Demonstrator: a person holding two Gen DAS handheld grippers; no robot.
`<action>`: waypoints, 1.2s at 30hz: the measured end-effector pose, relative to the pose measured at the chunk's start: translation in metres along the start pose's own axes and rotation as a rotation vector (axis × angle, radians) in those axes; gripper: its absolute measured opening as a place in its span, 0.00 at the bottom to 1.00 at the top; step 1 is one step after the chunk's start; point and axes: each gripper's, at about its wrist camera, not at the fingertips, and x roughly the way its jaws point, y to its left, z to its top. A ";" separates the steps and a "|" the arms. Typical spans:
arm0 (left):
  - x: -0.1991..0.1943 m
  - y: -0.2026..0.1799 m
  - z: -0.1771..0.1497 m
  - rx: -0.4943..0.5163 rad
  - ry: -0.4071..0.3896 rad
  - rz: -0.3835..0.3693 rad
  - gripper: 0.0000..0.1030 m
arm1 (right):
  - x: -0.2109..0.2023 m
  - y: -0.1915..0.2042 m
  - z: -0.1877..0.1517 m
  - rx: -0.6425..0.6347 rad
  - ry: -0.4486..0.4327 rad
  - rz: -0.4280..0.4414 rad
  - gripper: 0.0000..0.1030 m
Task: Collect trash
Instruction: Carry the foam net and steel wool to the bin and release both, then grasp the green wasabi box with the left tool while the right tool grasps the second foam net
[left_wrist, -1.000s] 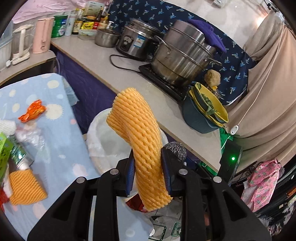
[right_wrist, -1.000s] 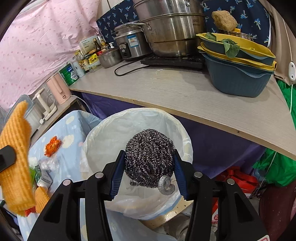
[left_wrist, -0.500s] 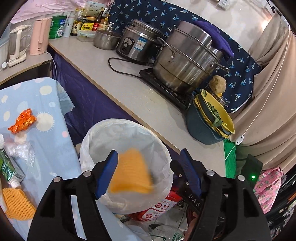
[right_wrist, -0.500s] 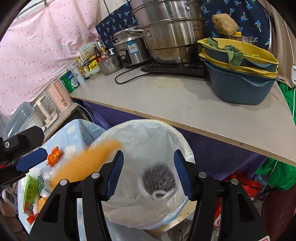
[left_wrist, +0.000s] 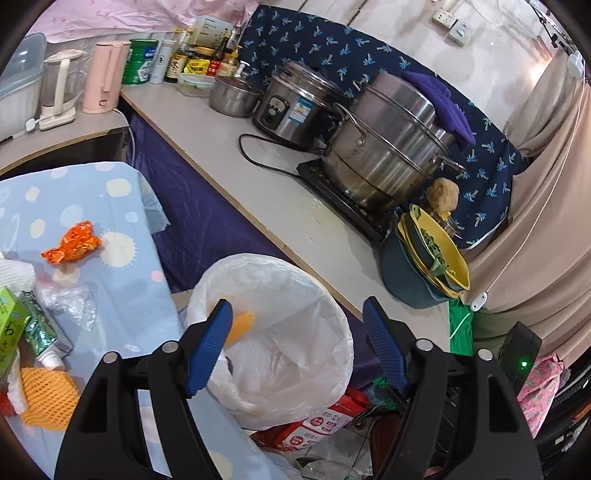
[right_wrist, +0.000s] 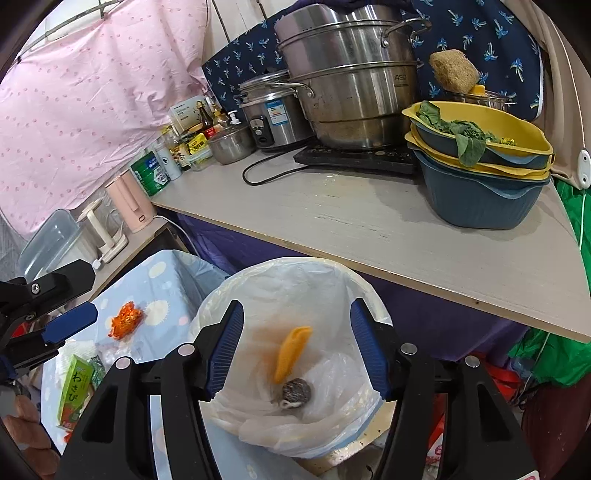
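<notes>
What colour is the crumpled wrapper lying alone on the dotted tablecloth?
Bright orange wrapper, clearest in the left wrist view.

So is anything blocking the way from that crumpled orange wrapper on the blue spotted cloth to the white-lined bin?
Nothing visible does. The crumpled orange wrapper lies alone on bare blue spotted cloth, and the white-lined bin beside it gapes open.

The big steel pot (right_wrist: 354, 74) at the counter's back edge carries embossed letters reading "ASD" on its upper tier. The green box (right_wrist: 74, 391) on the spotted cloth (right_wrist: 173, 284) bears white Japanese characters, わさび. Printing shows on the rice cooker's (right_wrist: 273, 114) label, the green tin (left_wrist: 142, 61) and the red-and-white bag (left_wrist: 325, 421), all too small to read.
</notes>
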 end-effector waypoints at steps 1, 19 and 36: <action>-0.004 0.002 0.000 -0.002 -0.009 0.007 0.72 | -0.002 0.003 0.000 -0.003 -0.001 0.005 0.59; -0.119 0.110 -0.044 -0.146 -0.130 0.313 0.82 | -0.009 0.097 -0.056 -0.169 0.098 0.138 0.61; -0.168 0.200 -0.109 -0.185 -0.106 0.548 0.87 | 0.033 0.207 -0.138 -0.346 0.296 0.327 0.61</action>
